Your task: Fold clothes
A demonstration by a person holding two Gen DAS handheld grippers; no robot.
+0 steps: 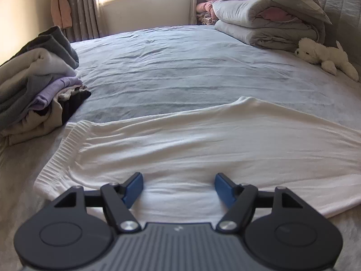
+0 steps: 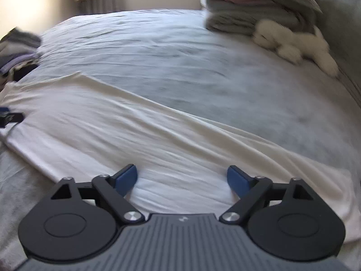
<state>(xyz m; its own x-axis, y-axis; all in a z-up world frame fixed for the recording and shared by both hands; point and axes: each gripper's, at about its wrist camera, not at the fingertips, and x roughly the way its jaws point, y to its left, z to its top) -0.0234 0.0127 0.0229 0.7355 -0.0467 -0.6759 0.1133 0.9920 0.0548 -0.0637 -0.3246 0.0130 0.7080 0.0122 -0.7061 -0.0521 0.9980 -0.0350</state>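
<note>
A white garment (image 1: 191, 140) lies spread flat across the near part of the bed, its ribbed hem at the left. My left gripper (image 1: 178, 186) hovers open over its near edge, blue pads wide apart and nothing between them. In the right wrist view the same white garment (image 2: 140, 133) runs diagonally from left to lower right. My right gripper (image 2: 181, 179) is open above its near edge, holding nothing. A bit of the left gripper (image 2: 11, 117) shows at the left edge of that view.
A pile of folded clothes (image 1: 38, 83) in grey, lilac and black sits at the bed's left side. Folded grey duvets and pillows (image 1: 268, 20) are stacked at the far right, with a white plush toy (image 1: 325, 56) beside them. The blue-grey bedsheet (image 1: 180, 67) stretches toward a window.
</note>
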